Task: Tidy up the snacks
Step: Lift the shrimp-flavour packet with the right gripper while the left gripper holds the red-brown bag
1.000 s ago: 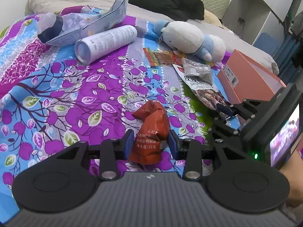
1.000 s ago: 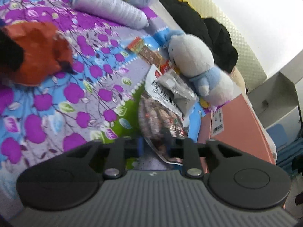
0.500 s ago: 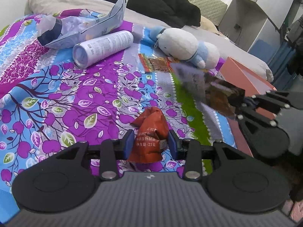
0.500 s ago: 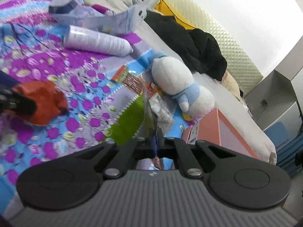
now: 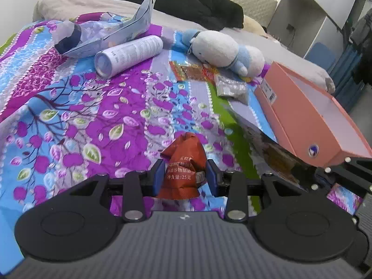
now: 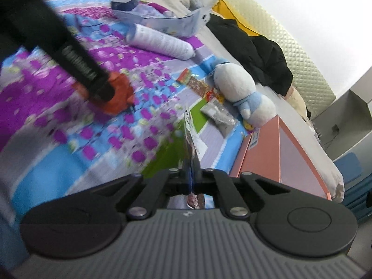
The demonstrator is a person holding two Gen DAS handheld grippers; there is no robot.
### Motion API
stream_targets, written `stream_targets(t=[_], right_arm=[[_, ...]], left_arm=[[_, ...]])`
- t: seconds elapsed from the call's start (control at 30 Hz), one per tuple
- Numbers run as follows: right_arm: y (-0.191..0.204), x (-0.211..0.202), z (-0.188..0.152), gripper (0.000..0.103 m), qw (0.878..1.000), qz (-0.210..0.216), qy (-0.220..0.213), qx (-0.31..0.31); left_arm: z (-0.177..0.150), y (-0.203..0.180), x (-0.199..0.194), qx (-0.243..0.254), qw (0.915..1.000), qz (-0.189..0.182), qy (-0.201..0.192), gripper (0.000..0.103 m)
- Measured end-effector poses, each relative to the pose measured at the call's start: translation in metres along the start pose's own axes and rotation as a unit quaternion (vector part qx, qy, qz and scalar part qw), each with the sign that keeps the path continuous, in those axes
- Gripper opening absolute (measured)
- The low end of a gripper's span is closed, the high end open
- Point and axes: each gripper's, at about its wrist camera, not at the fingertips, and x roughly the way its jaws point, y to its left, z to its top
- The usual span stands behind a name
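Note:
My left gripper (image 5: 184, 176) is shut on a crumpled red-brown snack packet (image 5: 183, 162), its blue pads pressing both sides just above the floral bedspread. My right gripper (image 6: 191, 169) is shut on a flat printed snack bag (image 6: 190, 134), seen edge-on and held off the bed. In the left wrist view that bag (image 5: 267, 148) hangs blurred in front of the open pink box (image 5: 302, 116). Beside the box lie a red-orange packet (image 5: 190, 71) and a clear silvery packet (image 5: 230, 88).
A white and blue plush toy (image 5: 223, 48) lies behind the loose packets. A white tube (image 5: 130, 54) and a pale blue bag (image 5: 111, 34) sit at the far left. Black clothes (image 5: 197, 2) are piled at the bed's head. Grey shelving stands to the right.
My right gripper closed on the flat printed bag and lifted it off the bedspread, toward the pink box. The left gripper kept its hold on the red-brown packet and drifted slightly.

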Motion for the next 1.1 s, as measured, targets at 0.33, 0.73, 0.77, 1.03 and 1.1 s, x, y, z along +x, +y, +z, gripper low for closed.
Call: stream_targets(t=[0.33,0.73,0.77,1.03,1.1], right_arm=[[0.006,-0.036,-0.028,0.006,0.998,0.037,0.013,0.045],[-0.014,-0.034,-0.04,0.067,0.968,0.172,0.027,0.184],[-0.018,-0.033,-0.041,0.076,0.962,0.179,0.026,0.202],[-0.032,-0.001,-0.042,0.08,0.939,0.179,0.034,0.293],[-0.033,0.009,-0.044,0.08,0.938,0.17,0.039,0.3]], left_arm=[[-0.03,-0.004,-0.012,0.001,0.9995,0.006,0.03,0.044],[-0.034,0.002,-0.012,-0.027,0.9987,-0.003,0.044,0.065],[-0.034,0.002,-0.013,-0.029,0.9986,-0.003,0.043,0.066],[-0.032,0.001,-0.014,-0.022,0.9991,-0.005,0.035,0.067],[-0.032,0.0,-0.015,-0.02,0.9992,-0.008,0.033,0.067]])
